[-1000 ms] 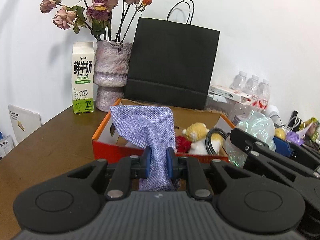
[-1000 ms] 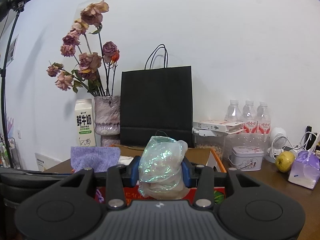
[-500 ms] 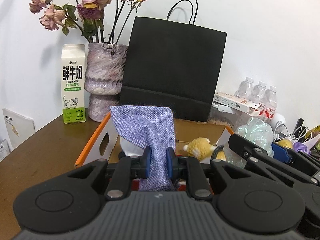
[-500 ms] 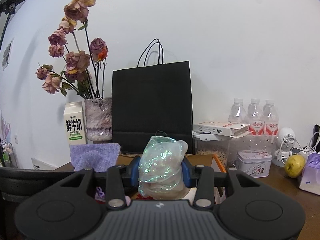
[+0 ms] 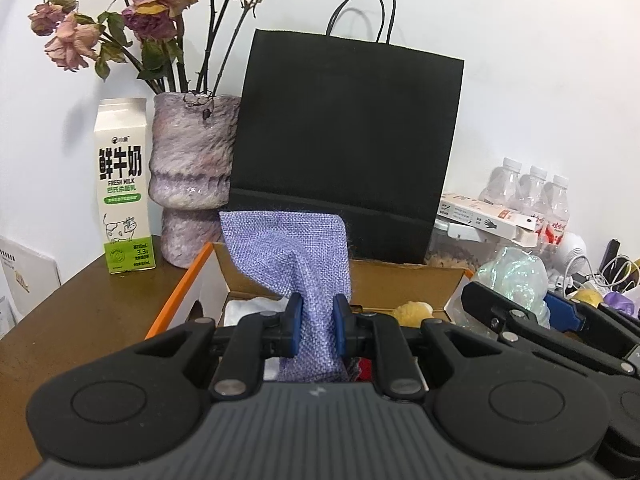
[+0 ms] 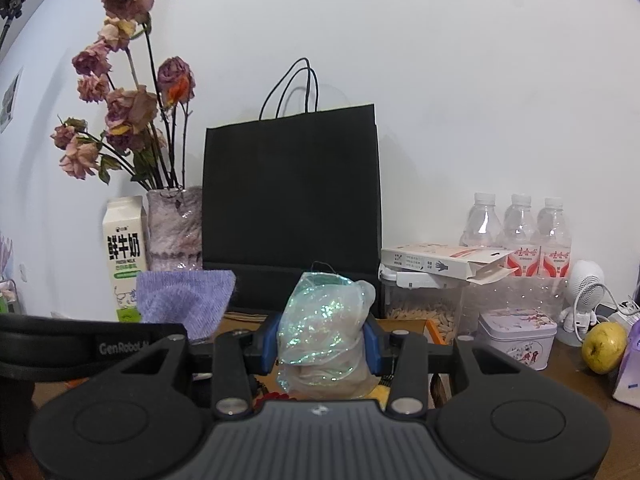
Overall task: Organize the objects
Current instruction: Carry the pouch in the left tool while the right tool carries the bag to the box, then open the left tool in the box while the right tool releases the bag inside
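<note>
My left gripper point(image 5: 316, 330) is shut on a purple woven pouch point(image 5: 296, 256) and holds it upright over the open orange cardboard box point(image 5: 180, 292). My right gripper point(image 6: 322, 344) is shut on a shimmering translucent bag point(image 6: 324, 320) and holds it over the same box, to the right of the left gripper. The purple pouch also shows in the right wrist view point(image 6: 184, 300). The shimmering bag shows in the left wrist view point(image 5: 516, 272). A yellow plush toy point(image 5: 412, 312) lies in the box, mostly hidden.
A black paper bag point(image 5: 344, 140) stands right behind the box. A vase of dried roses point(image 5: 192, 176) and a milk carton point(image 5: 122, 192) stand at the left. Water bottles point(image 6: 520, 224), a glove box point(image 6: 444, 262), a tin point(image 6: 516, 336) and an apple point(image 6: 604, 346) crowd the right.
Both grippers have moved forward over the orange box with their loads, closer to the black bag. Both grips are unchanged.
</note>
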